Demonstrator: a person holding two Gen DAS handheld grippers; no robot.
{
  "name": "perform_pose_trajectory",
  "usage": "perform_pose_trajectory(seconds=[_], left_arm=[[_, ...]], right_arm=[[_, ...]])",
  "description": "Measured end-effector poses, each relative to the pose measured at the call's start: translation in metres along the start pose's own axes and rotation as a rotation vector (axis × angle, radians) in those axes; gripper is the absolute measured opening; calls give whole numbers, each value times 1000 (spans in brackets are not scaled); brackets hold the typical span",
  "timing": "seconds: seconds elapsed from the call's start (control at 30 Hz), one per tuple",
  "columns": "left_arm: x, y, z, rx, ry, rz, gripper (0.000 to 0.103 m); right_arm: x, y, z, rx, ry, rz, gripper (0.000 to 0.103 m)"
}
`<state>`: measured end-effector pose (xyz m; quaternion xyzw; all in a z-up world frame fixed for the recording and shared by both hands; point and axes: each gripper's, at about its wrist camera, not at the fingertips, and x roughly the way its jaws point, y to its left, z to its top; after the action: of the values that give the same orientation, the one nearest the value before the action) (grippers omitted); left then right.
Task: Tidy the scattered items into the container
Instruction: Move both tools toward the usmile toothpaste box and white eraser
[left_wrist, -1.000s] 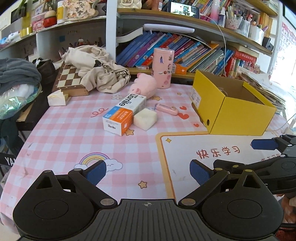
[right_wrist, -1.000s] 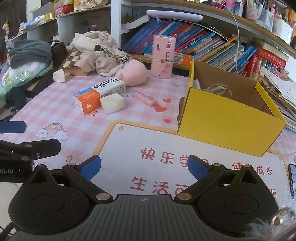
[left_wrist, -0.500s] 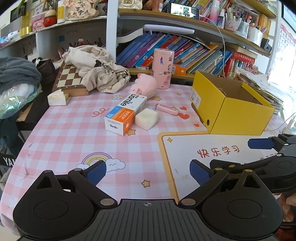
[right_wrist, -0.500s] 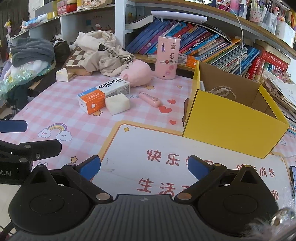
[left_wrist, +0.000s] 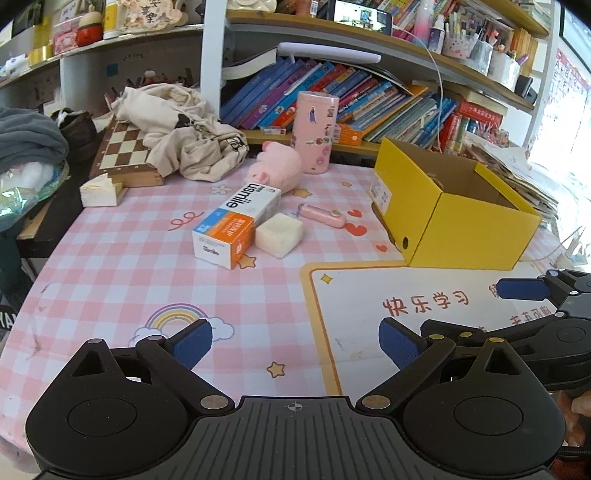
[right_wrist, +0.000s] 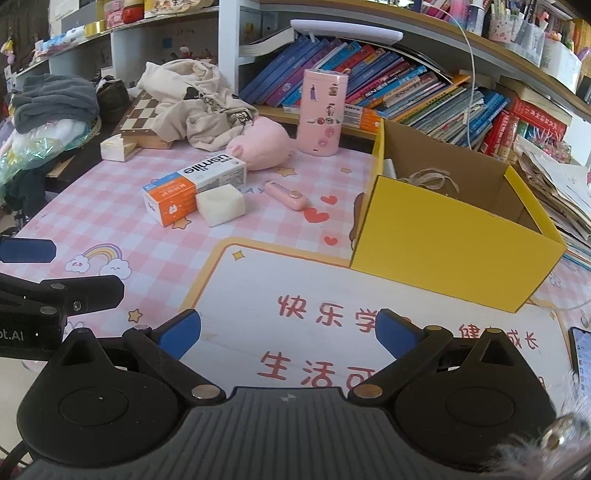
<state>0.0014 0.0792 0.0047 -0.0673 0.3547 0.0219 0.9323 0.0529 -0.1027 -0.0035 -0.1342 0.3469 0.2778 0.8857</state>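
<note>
An open yellow box (left_wrist: 458, 218) (right_wrist: 454, 243) stands at the right of the pink checked table; a cord and a white item lie inside it. Left of it lie a white-and-orange usmile carton (left_wrist: 236, 221) (right_wrist: 192, 188), a cream block (left_wrist: 279, 235) (right_wrist: 220, 204) touching the carton, a small pink gadget (left_wrist: 323, 217) (right_wrist: 286, 195) and a pink plush (left_wrist: 275, 168) (right_wrist: 260, 144). My left gripper (left_wrist: 295, 341) and my right gripper (right_wrist: 288, 332) hover low over the near edge, both open with nothing between the fingers.
A tall pink canister (left_wrist: 314, 133) (right_wrist: 321, 112) stands behind the plush. A chessboard (left_wrist: 123, 147), crumpled beige cloth (left_wrist: 181, 136) and a tissue pack (left_wrist: 99, 190) sit at the back left. Bookshelves line the rear. A phone (right_wrist: 581, 354) lies at the right edge of the white mat (right_wrist: 332, 295).
Both grippers have eased slightly forward toward the items; the scattered objects and the box sit a little lower and nearer in view. Jaws unchanged.
</note>
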Motion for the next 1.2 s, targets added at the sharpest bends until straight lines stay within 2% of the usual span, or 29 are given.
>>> perform_pose_trajectory(seconds=[0.97,1.2], left_arm=[[0,5,-2,-17,6,13,99],[-4,14,-4,-48,-3,28,99]], right_arm=[[2,5,1,-10,8,11,102],[5,14,4,-39,18,32,102]])
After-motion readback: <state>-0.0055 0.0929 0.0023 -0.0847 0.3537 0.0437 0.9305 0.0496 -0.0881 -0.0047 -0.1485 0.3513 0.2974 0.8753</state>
